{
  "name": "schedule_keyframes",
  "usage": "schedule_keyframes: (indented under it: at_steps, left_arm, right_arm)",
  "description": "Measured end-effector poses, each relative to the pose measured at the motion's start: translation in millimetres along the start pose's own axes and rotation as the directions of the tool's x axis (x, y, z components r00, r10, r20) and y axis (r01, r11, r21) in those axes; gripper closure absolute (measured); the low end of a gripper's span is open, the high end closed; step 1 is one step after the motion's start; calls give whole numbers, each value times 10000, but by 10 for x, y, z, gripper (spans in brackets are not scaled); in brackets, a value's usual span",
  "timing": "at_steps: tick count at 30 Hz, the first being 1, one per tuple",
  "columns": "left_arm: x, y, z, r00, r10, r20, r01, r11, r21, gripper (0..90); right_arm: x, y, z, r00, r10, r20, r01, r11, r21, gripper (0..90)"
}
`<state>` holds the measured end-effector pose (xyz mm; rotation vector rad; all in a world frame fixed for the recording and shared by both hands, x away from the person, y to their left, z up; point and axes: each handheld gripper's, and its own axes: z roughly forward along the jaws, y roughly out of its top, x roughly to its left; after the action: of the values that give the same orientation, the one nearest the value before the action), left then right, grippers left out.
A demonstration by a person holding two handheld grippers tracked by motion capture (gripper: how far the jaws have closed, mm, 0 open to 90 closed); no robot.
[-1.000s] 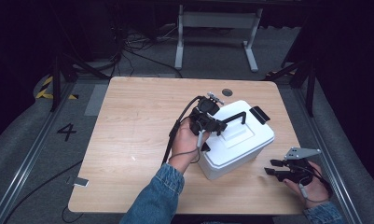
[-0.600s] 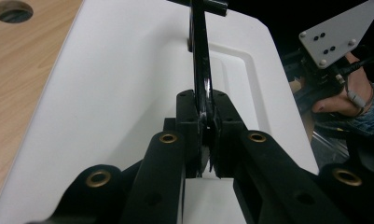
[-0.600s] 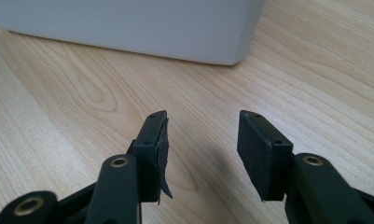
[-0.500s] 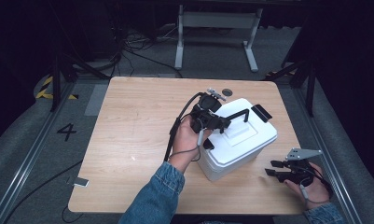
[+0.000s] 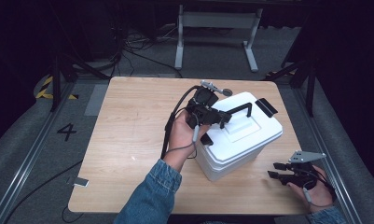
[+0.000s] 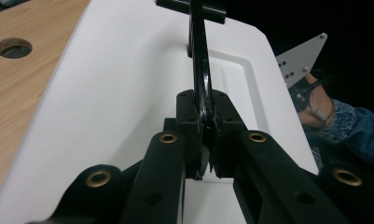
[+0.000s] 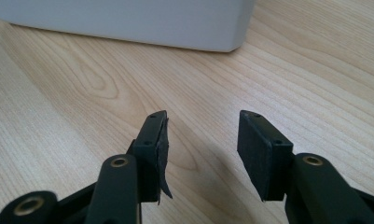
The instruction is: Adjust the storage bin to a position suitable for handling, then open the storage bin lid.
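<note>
A white lidded box [image 5: 243, 140] stands on the wooden table [image 5: 128, 126], right of centre. Its thin black handle [image 5: 239, 107] stands raised above the lid. My left gripper [image 5: 223, 116] reaches in from the box's left and is shut on that handle. In the left gripper view the handle [image 6: 199, 56] runs up from between the closed jaws of my left gripper [image 6: 208, 156], over the white lid [image 6: 128, 70]. My right gripper [image 5: 274, 170] lies low on the table at the box's near right, open and holding nothing. In the right gripper view, bare wood shows between the jaws of my right gripper [image 7: 203, 140], with the box's base [image 7: 128, 18] just ahead.
Black latches [image 5: 266, 107] sit on the box's far right and near left sides. A round hole [image 6: 14, 47] is in the tabletop behind the box. The table's left half is bare wood. A metal stand [image 5: 217, 28] and cables lie on the floor beyond.
My left gripper has shifted slightly with the handle, which now stands a little higher over the lid. My right gripper has drifted a little toward the table's near edge.
</note>
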<state>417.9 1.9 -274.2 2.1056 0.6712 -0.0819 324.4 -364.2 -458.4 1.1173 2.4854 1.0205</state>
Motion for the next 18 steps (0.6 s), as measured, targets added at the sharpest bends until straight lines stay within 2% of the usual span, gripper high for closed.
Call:
schedule_keyframes:
  at_steps: [6,7,12,15,18]
  left_arm:
    - [19,-40,-267,9996,-82,-280,75,9997,-236,846]
    - [19,-40,-267,9996,-82,-280,75,9997,-236,846]
    - [52,-112,-496,9984,-201,-536,171,9982,-572,846]
    - [91,-179,-654,9962,-390,-783,327,9962,-811,846]
    - [112,-223,-738,9941,-485,-972,406,9959,-813,846]
  right_arm:
    - [5,4,12,10000,-79,-5,79,10000,35,541]
    - [5,4,12,10000,-79,-5,79,10000,35,541]
    - [17,21,30,9999,-118,-37,119,9999,67,541]
    - [16,23,35,9999,-105,-50,106,9999,80,541]
    - [17,24,37,9999,-110,-41,110,9999,93,541]
